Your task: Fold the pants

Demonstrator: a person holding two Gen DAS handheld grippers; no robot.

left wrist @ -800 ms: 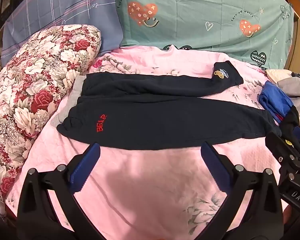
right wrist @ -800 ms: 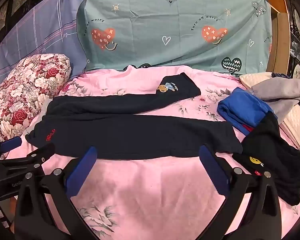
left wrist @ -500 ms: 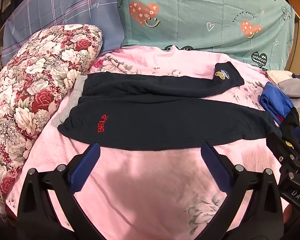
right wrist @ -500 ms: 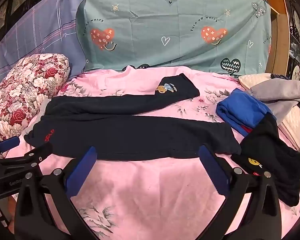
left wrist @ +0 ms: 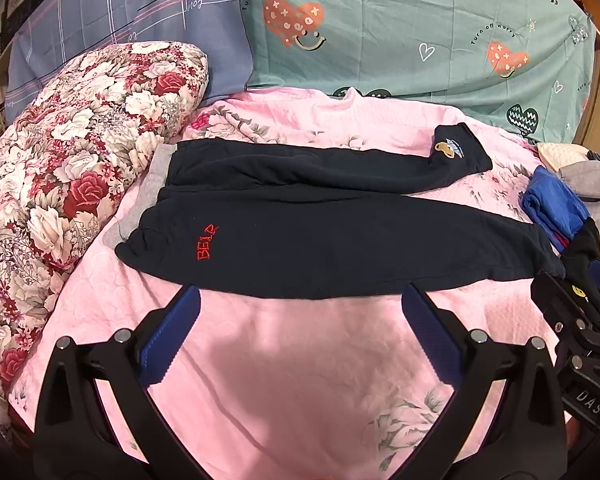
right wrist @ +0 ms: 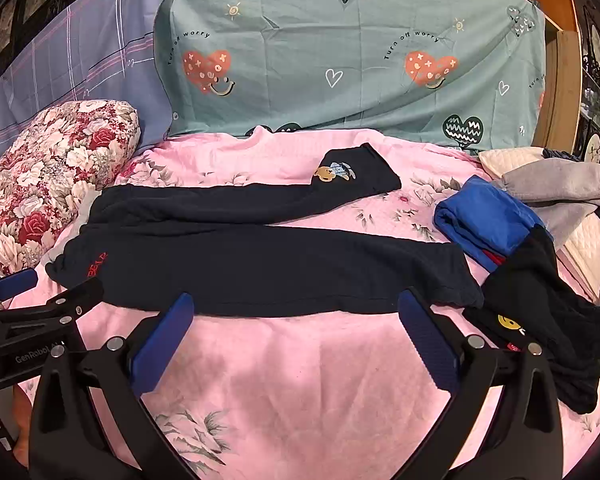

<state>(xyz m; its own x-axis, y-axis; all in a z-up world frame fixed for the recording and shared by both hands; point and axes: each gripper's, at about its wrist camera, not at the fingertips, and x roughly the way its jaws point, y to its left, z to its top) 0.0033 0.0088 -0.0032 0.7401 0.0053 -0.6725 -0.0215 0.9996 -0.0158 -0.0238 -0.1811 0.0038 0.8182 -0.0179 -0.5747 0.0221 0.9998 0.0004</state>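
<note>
Left gripper [left wrist: 300, 320] and right gripper [right wrist: 296, 328] both hover low over the pink bedspread [left wrist: 300, 392], jaws wide, gripping nothing. Just beyond their tips, dark pants [left wrist: 320, 236] lie flat across the bed, waistband toward the floral pillow [left wrist: 72, 168], legs slightly splayed. Right of the leg ends: black garment [right wrist: 540, 304], folded blue cloth [right wrist: 484, 220]. Farthest back, a teal heart-print sheet [right wrist: 360, 60].

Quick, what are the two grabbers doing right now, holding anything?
Left gripper: open, holding nothing, just short of the pants.
Right gripper: open, holding nothing.
</note>
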